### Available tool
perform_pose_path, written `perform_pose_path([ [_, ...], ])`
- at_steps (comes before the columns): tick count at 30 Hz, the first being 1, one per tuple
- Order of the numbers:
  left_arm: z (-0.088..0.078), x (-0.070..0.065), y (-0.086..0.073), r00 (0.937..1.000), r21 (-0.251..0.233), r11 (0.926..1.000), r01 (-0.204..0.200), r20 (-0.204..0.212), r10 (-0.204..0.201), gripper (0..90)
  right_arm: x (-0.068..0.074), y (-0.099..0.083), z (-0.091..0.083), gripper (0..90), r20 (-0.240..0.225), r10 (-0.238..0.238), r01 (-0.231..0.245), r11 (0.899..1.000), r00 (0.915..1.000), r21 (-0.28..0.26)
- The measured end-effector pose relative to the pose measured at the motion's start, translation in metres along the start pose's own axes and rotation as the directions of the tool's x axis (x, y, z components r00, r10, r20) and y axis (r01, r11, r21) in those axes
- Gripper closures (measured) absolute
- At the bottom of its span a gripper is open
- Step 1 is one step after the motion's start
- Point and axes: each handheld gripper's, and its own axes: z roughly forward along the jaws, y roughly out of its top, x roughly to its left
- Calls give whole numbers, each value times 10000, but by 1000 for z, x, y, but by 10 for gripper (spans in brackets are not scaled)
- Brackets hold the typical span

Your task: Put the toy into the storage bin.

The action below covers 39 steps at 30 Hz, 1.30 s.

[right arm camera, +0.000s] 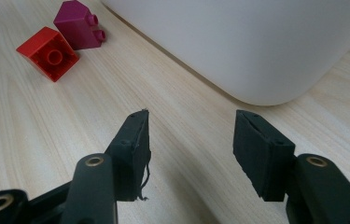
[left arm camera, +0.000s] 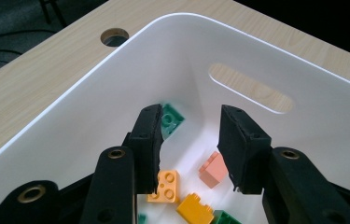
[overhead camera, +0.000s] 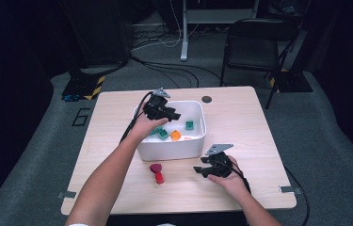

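Now left claw (left arm camera: 189, 149) open over orange brick (left arm camera: 164, 185), flat, studs up

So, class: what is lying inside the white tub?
Inside the white tub lie loose toy bricks: a green brick, orange bricks, a pink brick. The left gripper hangs open above, its black jaws covering some.

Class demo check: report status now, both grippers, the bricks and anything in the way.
Left gripper over white bin, jaws open, empty. Right gripper open, low over table. Red brick and magenta brick outside bin. Path unobstructed.
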Motion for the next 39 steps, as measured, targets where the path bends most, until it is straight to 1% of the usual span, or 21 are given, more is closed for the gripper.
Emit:
perform_pose_path([
  [2, -5, 0, 0, 10000, -65, 10000, -12, -91, 12, 591, 0, 0, 0, 455, -1, -6, 6, 10000, 10000, 4],
  [8, -20, -1, -3, 9999, -249, 9997, -54, -140, 51, 564, 0, 0, 1, 455, 12, -30, 30, 10000, 10000, 49],
  [11, -28, -2, -3, 9998, -364, 9993, -8, -198, 1, 538, 0, 0, 1, 455, 27, -12, 12, 10000, 10000, 42],
  [12, -32, -3, -3, 9999, -415, 9991, 29, -147, -35, 526, 0, 0, 1, 455, 32, -7, 7, 10000, 10000, 38],
  [14, -39, -5, -3, 9999, -510, 9987, -54, -99, 49, 520, 0, 0, 0, 455, 32, 1, -1, 10000, 10000, 20],
  [17, -52, -12, -4, 9999, -658, 9977, -150, -16, 149, 517, 0, 0, 0, 455, 67, 84, -84, 10000, 9999, -2],
  [20, -64, -19, -6, 9997, -804, 9964, -249, -29, 247, 513, -1, 0, 0, 455, 56, 27, -27, 10000, 10000, -15],
  [23, -77, -25, -10, 9997, -877, 9959, -231, 45, 236, 507, -1, 0, 0, 455, 45, 1, -1, 10000, 10000, -12],
  [27, -91, -34, -16, 9990, -920, 9948, -442, 42, 448, 506, 0, 1, 1, 455, 29, 16, -16, 10000, 10000, -12],
  [29, -98, -37, -19, 9988, -974, 9941, -484, 74, 494, 506, 0, 1, 1, 455, 34, 13, -13, 10000, 10000, -3],
  [32, -110, -43, -26, 9975, -946, 9931, -695, 77, 705, 506, 1, 1, 1, 455, 34, 20, -20, 10000, 10000, 2],
  [34, -115, -46, -30, 9976, -986, 9928, -679, 92, 691, 506, 1, 1, 1, 455, 26, 5, -5, 10000, 10000, -5],
  [39, -127, -49, -41, 9975, -1041, 9921, -700, -26, 702, 507, 0, 1, 1, 455, 51, 38, -38, 10000, 10000, -9],
])
